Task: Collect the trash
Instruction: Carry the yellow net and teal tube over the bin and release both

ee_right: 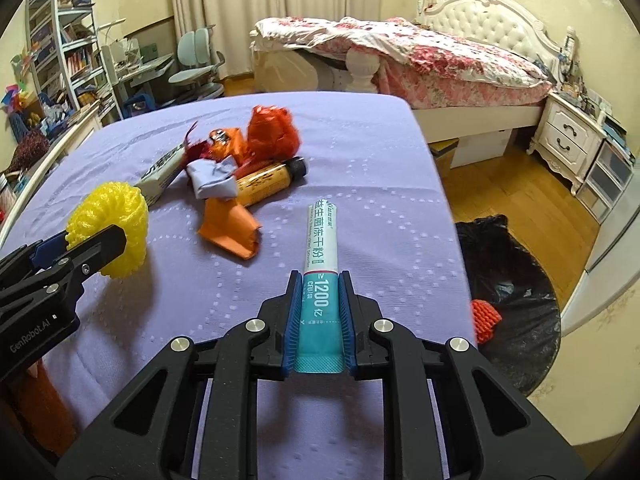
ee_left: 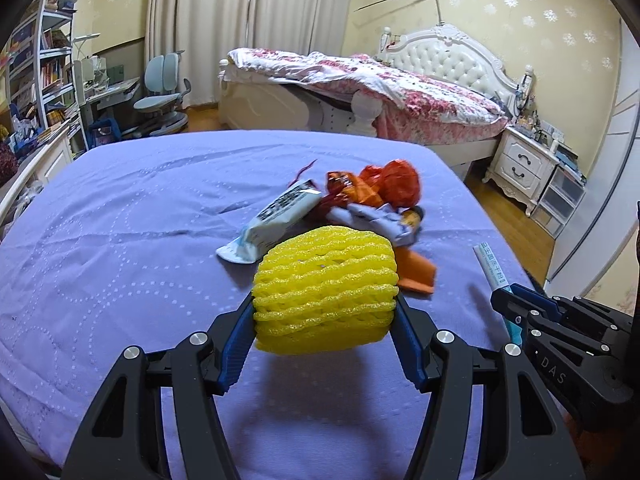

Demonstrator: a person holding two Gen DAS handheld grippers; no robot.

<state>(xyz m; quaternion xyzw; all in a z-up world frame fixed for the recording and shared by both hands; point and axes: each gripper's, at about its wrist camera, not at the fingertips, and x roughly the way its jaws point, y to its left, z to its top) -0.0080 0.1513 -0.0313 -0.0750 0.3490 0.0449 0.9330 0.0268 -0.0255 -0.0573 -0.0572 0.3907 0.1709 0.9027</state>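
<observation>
My left gripper (ee_left: pixel 325 306) is shut on a yellow foam fruit net (ee_left: pixel 326 290), held above the purple bedspread (ee_left: pixel 120 240); the net also shows in the right wrist view (ee_right: pixel 110 224). My right gripper (ee_right: pixel 320 280) is shut on a teal-and-white sachet (ee_right: pixel 322 264), also seen in the left wrist view (ee_left: pixel 494 276). A pile of trash lies ahead: a white wrapper (ee_left: pixel 276 216), red and orange wrappers (ee_left: pixel 384 184), a crumpled grey paper (ee_right: pixel 212 180), an orange bottle (ee_right: pixel 268 180) and an orange paper (ee_right: pixel 232 228).
A black trash bag (ee_right: pixel 516 296) stands open on the floor right of the bed, with an orange foam net (ee_right: pixel 484 318) inside. Beyond are a second bed (ee_left: pixel 360 92), a white nightstand (ee_left: pixel 520 164), a desk chair (ee_left: pixel 164 92) and bookshelves (ee_left: pixel 44 60).
</observation>
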